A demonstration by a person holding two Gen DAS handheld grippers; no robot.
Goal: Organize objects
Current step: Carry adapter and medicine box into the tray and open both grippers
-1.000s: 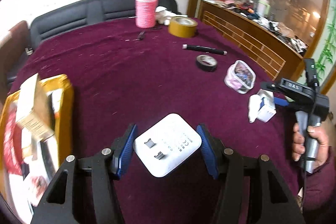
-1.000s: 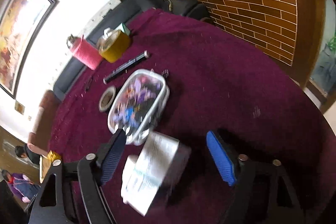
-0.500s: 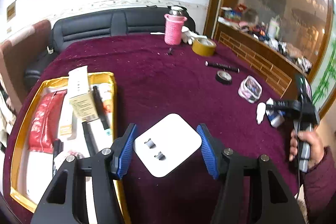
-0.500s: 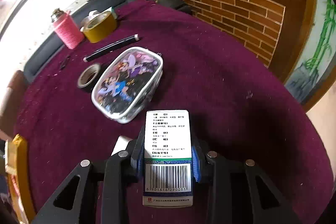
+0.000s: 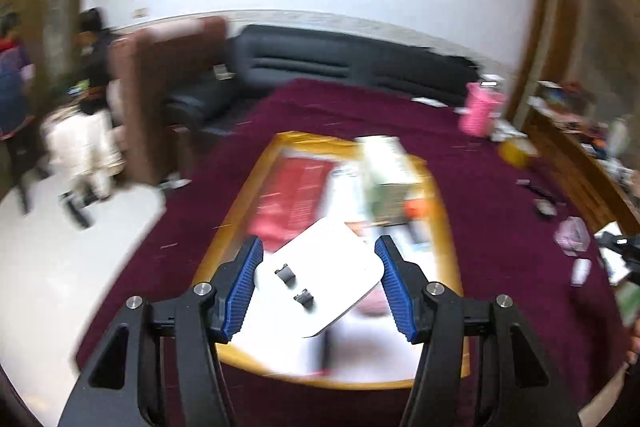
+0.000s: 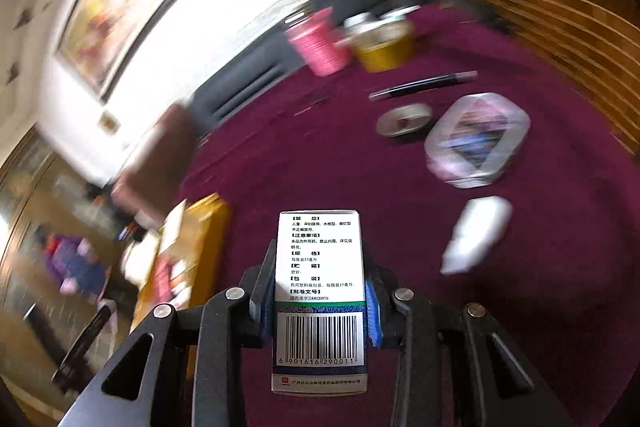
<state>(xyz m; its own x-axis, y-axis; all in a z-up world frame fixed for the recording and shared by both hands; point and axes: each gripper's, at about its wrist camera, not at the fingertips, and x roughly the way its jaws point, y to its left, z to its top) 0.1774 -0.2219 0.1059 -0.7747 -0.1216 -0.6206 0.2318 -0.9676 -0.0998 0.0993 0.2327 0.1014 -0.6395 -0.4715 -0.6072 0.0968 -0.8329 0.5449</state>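
— While the left gripper (image 5: 318, 283) holds the white plug (image 5: 320, 281) over the yellow tray (image 5: 236, 203), could it drop?
— Yes — only corners are pinched. The right gripper (image 6: 320, 301) squeezes the medicine box (image 6: 320, 291) tight above the red cloth (image 6: 520, 267); a fast swing could tip it.

Motion smears the tray's (image 5: 236, 211) contents in the left wrist view's centre; only red and white patches read. The right gripper (image 5: 620, 247) is cut off at right edge.
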